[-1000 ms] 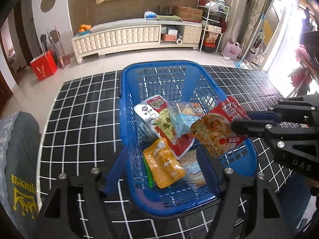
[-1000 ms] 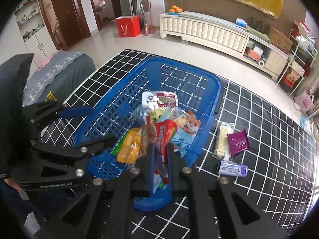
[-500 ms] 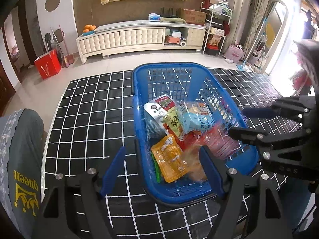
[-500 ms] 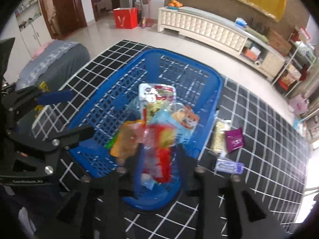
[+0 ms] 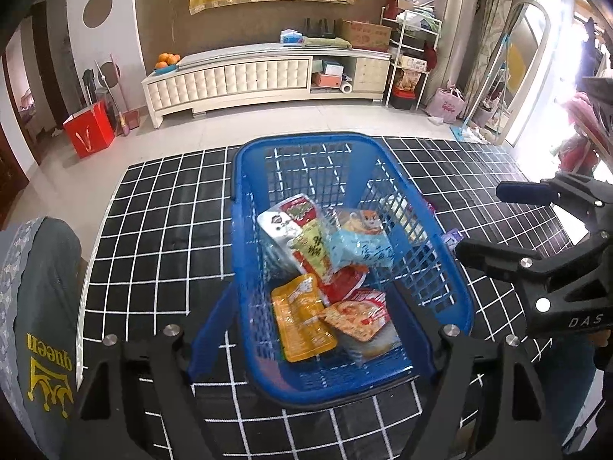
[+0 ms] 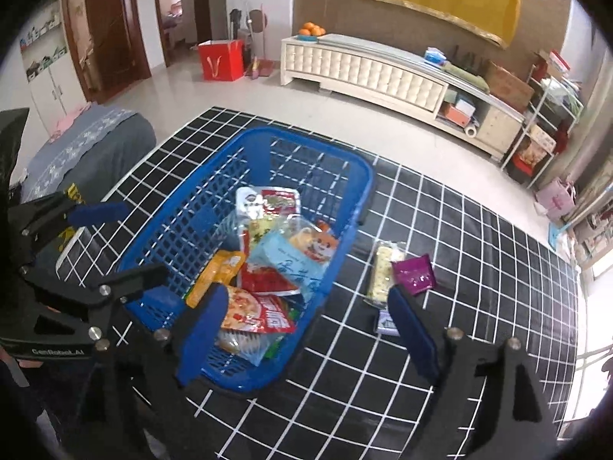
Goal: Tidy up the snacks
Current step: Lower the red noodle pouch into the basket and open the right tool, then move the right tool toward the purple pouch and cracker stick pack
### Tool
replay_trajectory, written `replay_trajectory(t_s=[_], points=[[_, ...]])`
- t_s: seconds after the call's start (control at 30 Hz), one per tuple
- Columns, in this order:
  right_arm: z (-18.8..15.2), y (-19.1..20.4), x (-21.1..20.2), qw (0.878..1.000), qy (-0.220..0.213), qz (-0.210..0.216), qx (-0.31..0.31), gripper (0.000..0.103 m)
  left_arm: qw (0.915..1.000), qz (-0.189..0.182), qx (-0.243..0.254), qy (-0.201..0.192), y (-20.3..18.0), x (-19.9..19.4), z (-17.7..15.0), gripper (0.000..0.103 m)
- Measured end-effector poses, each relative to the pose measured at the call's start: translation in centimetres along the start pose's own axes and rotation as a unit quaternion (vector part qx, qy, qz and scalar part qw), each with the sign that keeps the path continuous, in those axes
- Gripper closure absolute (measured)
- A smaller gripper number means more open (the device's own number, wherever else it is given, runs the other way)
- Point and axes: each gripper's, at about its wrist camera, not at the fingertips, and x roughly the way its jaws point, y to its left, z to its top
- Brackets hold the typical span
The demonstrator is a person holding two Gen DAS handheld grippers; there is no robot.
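Basket: we see a blue plastic basket (image 5: pixel 456 299) (image 6: pixel 184 214) standing on the black mat with a white grid (image 5: pixel 161 207) (image 6: pixel 479 268), its long side running away from both cameras.
Contents: we count several snack packets piled inside, among them an orange pouch (image 5: pixel 300 318) (image 6: pixel 216 274) near the close end, a red-and-white packet with a pizza-like picture (image 5: pixel 358 314) (image 6: pixel 256 312) beside it, a light blue packet (image 5: pixel 362 251) (image 6: pixel 289 258) on top of the heap, and a silver-and-red packet (image 5: pixel 285 216) (image 6: pixel 264 201) leaning toward the far end.
Left gripper: our left gripper (image 5: pixel 314 329) (image 6: pixel 111 237) hangs over the near end of the basket, its blue-padded fingers (image 5: pixel 212 316) spread wide with nothing between them.
Right gripper: our right gripper (image 6: pixel 306 322) (image 5: pixel 494 218) sits at the basket's right side, fingers (image 6: pixel 415 333) wide apart and empty; one pad overlaps the near rim in its own view, the other is over the mat.
Loose snacks: on the mat just right of the basket we see a pale yellow bar in clear wrap (image 6: pixel 381 272), a purple pouch (image 6: pixel 413 272) touching it, and a small bluish packet (image 6: pixel 385 324) partly hidden behind the right finger.
Surroundings: a grey cushion with yellow lettering (image 5: pixel 34 306) (image 6: pixel 88 145) lies at the mat's left edge; a cream cabinet (image 5: pixel 245 76) (image 6: pixel 367 65) stands by the far wall, with a red bag (image 5: pixel 89 129) (image 6: pixel 222 59) on the floor to its left.
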Motion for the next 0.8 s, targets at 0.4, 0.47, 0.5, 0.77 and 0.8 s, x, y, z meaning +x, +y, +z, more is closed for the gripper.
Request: replay_trajectory(t_s=[0.4, 0.47, 0.5, 0.77, 0.8], points=[[-0.4, -5.1, 1.6, 0.999, 0.019, -0.004, 0.047, 0.014, 0.9993, -0.005, -0.025, 0.027, -0.9, 3.2, 2.4, 0.025], [-0.6, -6.5, 2.3, 0.997, 0.026, 0.002, 0.067, 0.014, 0.9992, -0.004, -0.023, 0.033, -1.3, 4.0, 2.6, 0.025], [-0.7, -7.1, 2.7, 0.997, 0.031, 0.001, 0.076, 0.014, 0.9991, -0.004, -0.021, 0.036, -1.4, 4.3, 2.7, 0.025], [-1.9, -10.8, 6.2, 0.992, 0.065, -0.010, 0.109, 0.014, 0.9975, 0.008, -0.031, 0.064, -1.9, 7.7, 3.5, 0.025], [-2.0, -11.2, 6.5, 0.992, 0.068, -0.008, 0.111, 0.014, 0.9973, 0.010, -0.031, 0.066, -1.9, 8.0, 3.6, 0.025]])
